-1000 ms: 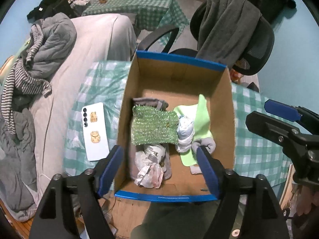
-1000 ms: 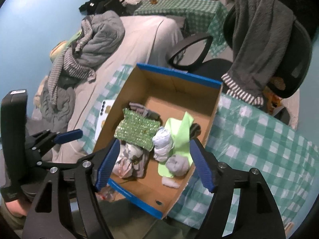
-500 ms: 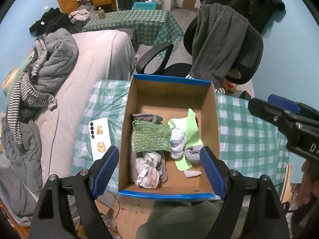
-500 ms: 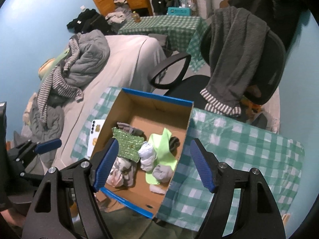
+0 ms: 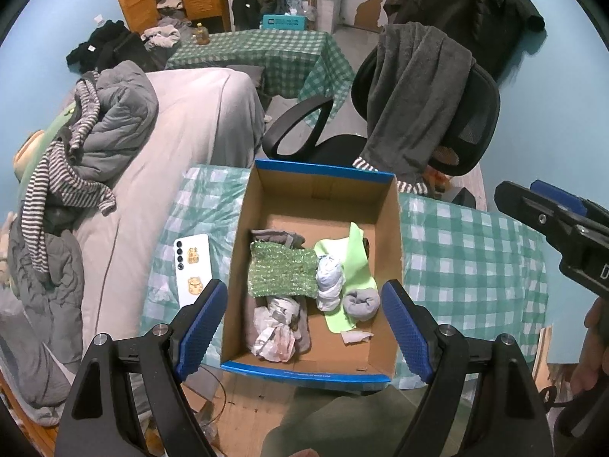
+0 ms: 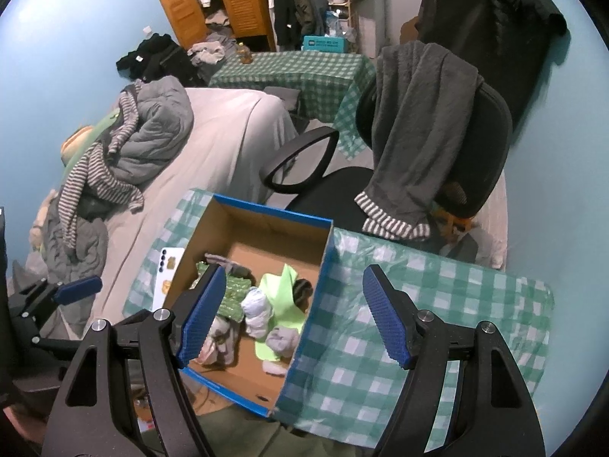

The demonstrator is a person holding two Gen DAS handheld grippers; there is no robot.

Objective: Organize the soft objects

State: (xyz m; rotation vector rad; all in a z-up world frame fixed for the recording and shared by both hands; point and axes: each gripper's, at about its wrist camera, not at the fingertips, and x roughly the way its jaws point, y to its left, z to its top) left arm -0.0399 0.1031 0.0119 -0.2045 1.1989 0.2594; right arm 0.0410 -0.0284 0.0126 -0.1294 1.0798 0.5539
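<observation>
An open cardboard box (image 5: 392, 236) (image 6: 213, 236) with blue edges stands on the green checked table. Inside lie a glittery green cloth (image 5: 282, 273) (image 6: 236, 297), a lime green cloth (image 5: 356, 257) (image 6: 283, 285), a pale blue-white rolled sock (image 5: 329, 280) (image 6: 258, 310), a grey rolled sock (image 5: 361, 304) (image 6: 281, 341) and a crumpled white-pink cloth (image 5: 276, 333). My left gripper (image 5: 304, 337) hovers high above the box, open and holding nothing. My right gripper (image 6: 291, 321) hangs above the box's right wall, open with nothing in it; it also shows at the right edge (image 5: 552, 224).
A white phone (image 5: 192, 268) (image 6: 167, 270) lies on the table (image 5: 472, 266) (image 6: 418, 323) left of the box. A black office chair (image 5: 426, 114) (image 6: 418, 144) draped with a grey towel stands behind. A bed (image 5: 171, 125) with grey clothes is at the left.
Both grippers have risen away from the box, so the box looks smaller and more of the room shows. The cloths in the box have not moved.
</observation>
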